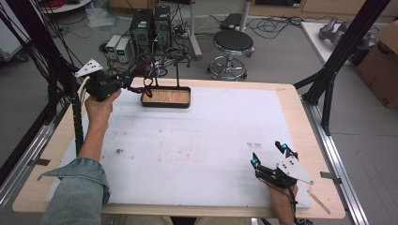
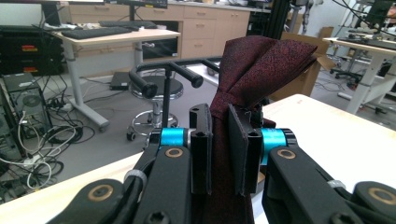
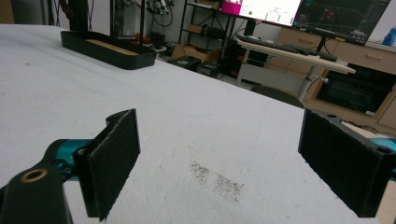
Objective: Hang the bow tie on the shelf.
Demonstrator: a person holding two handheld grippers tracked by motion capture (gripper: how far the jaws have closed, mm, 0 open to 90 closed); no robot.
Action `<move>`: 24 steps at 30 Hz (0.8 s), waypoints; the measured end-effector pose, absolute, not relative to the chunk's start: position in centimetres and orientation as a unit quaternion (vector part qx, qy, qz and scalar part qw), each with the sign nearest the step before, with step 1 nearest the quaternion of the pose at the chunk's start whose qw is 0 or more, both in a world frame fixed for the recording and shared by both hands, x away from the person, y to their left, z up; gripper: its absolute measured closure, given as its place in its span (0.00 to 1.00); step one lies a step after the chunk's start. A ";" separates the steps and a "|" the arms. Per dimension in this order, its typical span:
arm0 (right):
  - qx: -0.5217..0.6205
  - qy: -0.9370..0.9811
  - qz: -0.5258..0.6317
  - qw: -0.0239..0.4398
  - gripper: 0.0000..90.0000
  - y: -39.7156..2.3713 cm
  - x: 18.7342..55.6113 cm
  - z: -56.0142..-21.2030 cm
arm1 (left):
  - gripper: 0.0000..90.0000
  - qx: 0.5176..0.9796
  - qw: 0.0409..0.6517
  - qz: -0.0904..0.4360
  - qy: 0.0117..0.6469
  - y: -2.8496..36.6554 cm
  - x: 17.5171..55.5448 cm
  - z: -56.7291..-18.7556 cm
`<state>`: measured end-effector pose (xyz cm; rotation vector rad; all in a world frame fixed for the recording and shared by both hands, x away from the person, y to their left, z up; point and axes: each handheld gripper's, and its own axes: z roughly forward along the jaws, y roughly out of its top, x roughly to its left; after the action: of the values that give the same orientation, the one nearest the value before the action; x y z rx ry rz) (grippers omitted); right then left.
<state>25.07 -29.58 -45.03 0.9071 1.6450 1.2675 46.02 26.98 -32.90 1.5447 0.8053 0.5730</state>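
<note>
Maroon tie [image 2: 243, 74] clamped between left gripper [image 2: 220, 149] jaws (right gripper [image 3: 224, 163] wide open, empty).

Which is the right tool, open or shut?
Open: the right tool has its two pads far apart, with bare table between them.

A wooden table [image 1: 291, 101] carries a white mat [image 1: 197, 140] that covers most of its top, leaving bare wood along the edges. A black tray [image 1: 166, 97] with a wooden floor and upright rack stands on the mat's far left. Dark specks [image 3: 217, 182] mark the mat. A pale stick [image 1: 320, 200] lies on the wood at the near right corner.
</note>
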 end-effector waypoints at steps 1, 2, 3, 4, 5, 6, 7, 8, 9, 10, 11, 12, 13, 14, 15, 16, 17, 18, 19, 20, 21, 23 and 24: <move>0.363 0.658 0.507 0.424 0.13 -29.6 25.1 -45.0 | 0.88 0.667 0.609 0.248 0.349 27.0 46.1 -32.9; 0.363 0.658 0.507 0.424 0.13 -29.6 25.1 -45.0 | 0.88 0.666 0.611 0.248 0.350 27.1 46.2 -32.9; 0.363 0.658 0.506 0.424 0.13 -29.6 25.1 -45.0 | 0.88 0.665 0.612 0.246 0.351 27.1 46.2 -32.9; 0.363 0.658 0.506 0.424 0.13 -29.6 25.1 -45.0 | 0.88 0.664 0.614 0.242 0.352 27.2 46.4 -32.9; 0.362 0.658 0.505 0.424 0.13 -29.6 25.1 -45.0 | 0.88 0.663 0.614 0.243 0.354 27.2 46.5 -32.8; 0.362 0.659 0.505 0.424 0.13 -29.6 25.1 -45.0 | 0.88 0.661 0.614 0.244 0.354 27.3 46.5 -32.7; 0.362 0.658 0.506 0.424 0.13 -29.6 25.1 -45.0 | 0.88 0.660 0.615 0.244 0.355 27.3 46.6 -32.6; 0.362 0.658 0.506 0.424 0.13 -29.6 25.1 -45.0 | 0.88 0.657 0.618 0.243 0.356 27.3 46.7 -32.4; 0.362 0.659 0.505 0.425 0.13 -29.6 25.1 -45.0 | 0.88 0.658 0.619 0.242 0.355 27.3 46.8 -32.3; 0.362 0.658 0.505 0.425 0.13 -29.6 25.1 -45.0 | 0.88 0.657 0.620 0.243 0.355 27.2 46.9 -32.2; 0.360 0.659 0.506 0.425 0.13 -29.6 25.1 -45.0 | 0.88 0.657 0.618 0.244 0.355 27.1 47.0 -32.1; 0.360 0.659 0.506 0.425 0.13 -29.6 25.1 -45.0 | 0.88 0.657 0.617 0.245 0.357 27.0 47.1 -32.0; 0.360 0.659 0.506 0.425 0.13 -29.6 25.1 -45.0 | 0.88 0.656 0.618 0.246 0.356 27.0 47.2 -31.9; 0.360 0.659 0.506 0.425 0.13 -29.6 25.1 -45.0 | 0.88 0.654 0.618 0.249 0.357 26.9 47.3 -31.9; 0.362 0.658 0.505 0.424 0.13 -29.6 25.1 -45.0 | 0.88 0.654 0.618 0.251 0.358 26.9 47.4 -31.9; 0.362 0.659 0.506 0.424 0.13 -29.6 25.1 -45.0 | 0.88 0.657 0.615 0.245 0.361 26.9 47.6 -31.9; 0.362 0.658 0.506 0.424 0.13 -29.6 25.1 -45.0 | 0.88 0.657 0.612 0.246 0.364 26.9 47.7 -31.9; 0.360 0.659 0.506 0.424 0.13 -29.6 25.1 -45.0 | 0.88 0.658 0.609 0.251 0.366 27.0 47.8 -31.9; 0.360 0.659 0.506 0.425 0.13 -29.6 25.1 -45.0 | 0.88 0.655 0.610 0.249 0.370 27.0 47.9 -31.9; 0.362 0.658 0.506 0.424 0.13 -29.6 25.1 -45.0 | 0.88 0.655 0.610 0.249 0.370 27.1 48.0 -31.9; 0.362 0.658 0.506 0.424 0.13 -29.6 25.1 -45.0 | 0.88 0.653 0.611 0.249 0.372 27.2 48.1 -32.0; 0.364 0.658 0.506 0.422 0.13 -29.6 25.1 -45.0 | 0.88 0.647 0.614 0.249 0.378 27.3 48.3 -32.1; 0.364 0.657 0.506 0.423 0.13 -29.6 25.1 -45.0 | 0.88 0.646 0.613 0.249 0.381 27.3 48.4 -32.1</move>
<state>25.09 -29.58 -45.02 0.9101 1.6452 1.2676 48.37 27.32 -32.11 1.4884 0.8777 0.5752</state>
